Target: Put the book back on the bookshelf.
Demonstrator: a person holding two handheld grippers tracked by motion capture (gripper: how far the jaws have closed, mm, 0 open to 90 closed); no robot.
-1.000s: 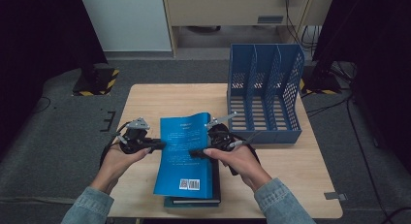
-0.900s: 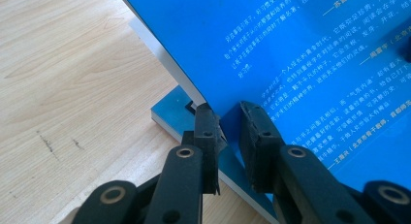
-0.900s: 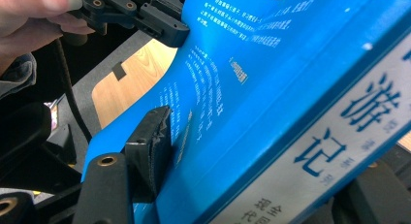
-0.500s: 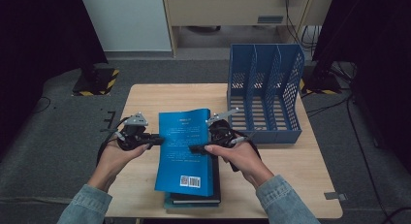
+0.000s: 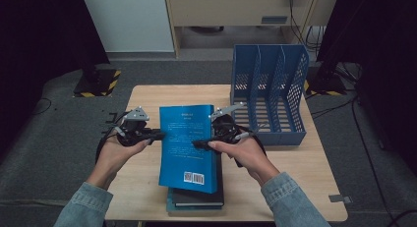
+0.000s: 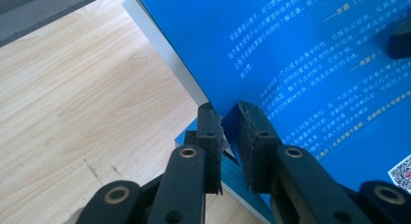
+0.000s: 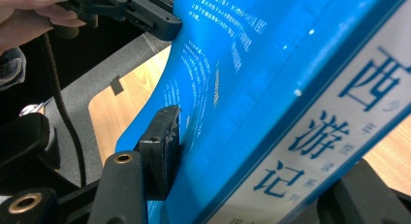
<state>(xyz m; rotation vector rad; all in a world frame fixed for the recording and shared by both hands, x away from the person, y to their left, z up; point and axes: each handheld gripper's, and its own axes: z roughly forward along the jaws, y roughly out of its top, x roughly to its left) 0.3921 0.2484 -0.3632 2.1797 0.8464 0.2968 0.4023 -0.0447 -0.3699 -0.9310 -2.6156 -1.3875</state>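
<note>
A bright blue book (image 5: pixel 189 138) with white print is held off the table by its two long sides, above a stack of dark books (image 5: pixel 196 198). My left gripper (image 5: pixel 158 135) is shut on the book's left edge; in the left gripper view its jaws (image 6: pixel 228 122) pinch the cover (image 6: pixel 300 54) near the page edge. My right gripper (image 5: pixel 197 144) grips the spine side. Its jaws have just been closing with the book (image 7: pixel 271 88) between them, and one pad (image 7: pixel 162 136) presses on the back cover. The left gripper (image 7: pixel 145 15) appears beyond the book's far edge.
A blue mesh file rack (image 5: pixel 270 89) with several slots stands at the back right of the wooden table (image 5: pixel 147 97). Bare wood lies to the left (image 6: pixel 87 98) and the front right. Dark floor surrounds the table.
Both hands have risen a little with the blue book between them, lifting it slightly higher off the stack. The grips are unchanged.
</note>
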